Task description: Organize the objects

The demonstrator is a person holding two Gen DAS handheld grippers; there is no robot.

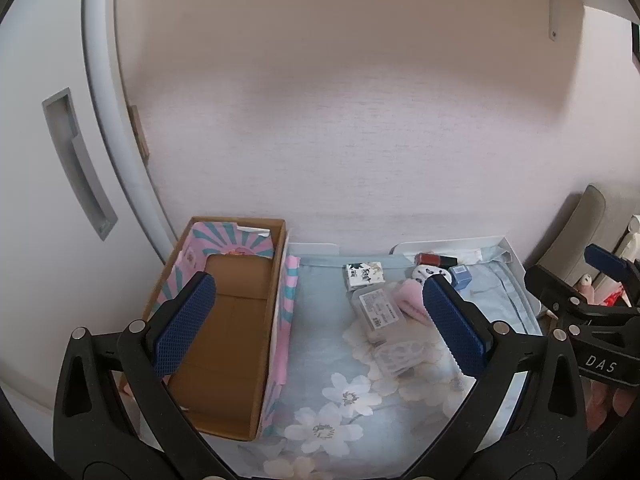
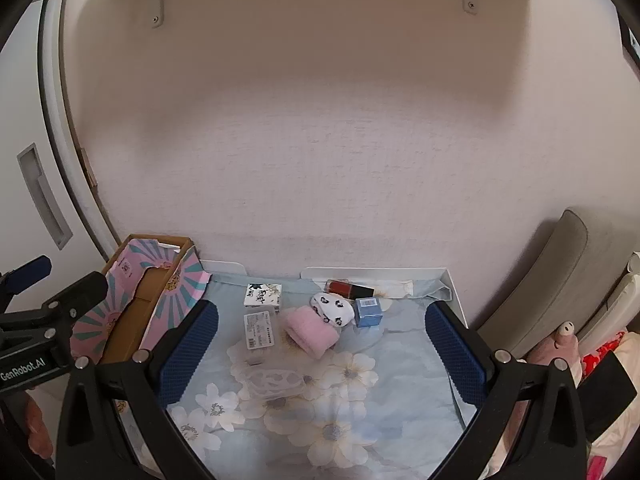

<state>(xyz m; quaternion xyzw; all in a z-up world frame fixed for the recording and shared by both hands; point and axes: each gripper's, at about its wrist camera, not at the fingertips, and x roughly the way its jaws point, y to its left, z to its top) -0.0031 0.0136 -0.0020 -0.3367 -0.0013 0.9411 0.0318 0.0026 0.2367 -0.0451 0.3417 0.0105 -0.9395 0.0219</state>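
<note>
Home bedroom: floral bedsheet point(image 2: 340, 420) covering the surface beneath the fingers, papered wall point(image 2: 320, 160) beyond them, padded headboard point(image 2: 560, 280) to their right.

On the floral cloth point(image 2: 352, 432) lie seven small items beside one cardboard box point(image 2: 132, 320): two clear plastic cases point(image 2: 260, 330), two rolled socks point(image 2: 310, 330), one red bottle point(image 2: 348, 287), one blue cube point(image 2: 368, 311), one printed packet point(image 2: 262, 295).
</note>
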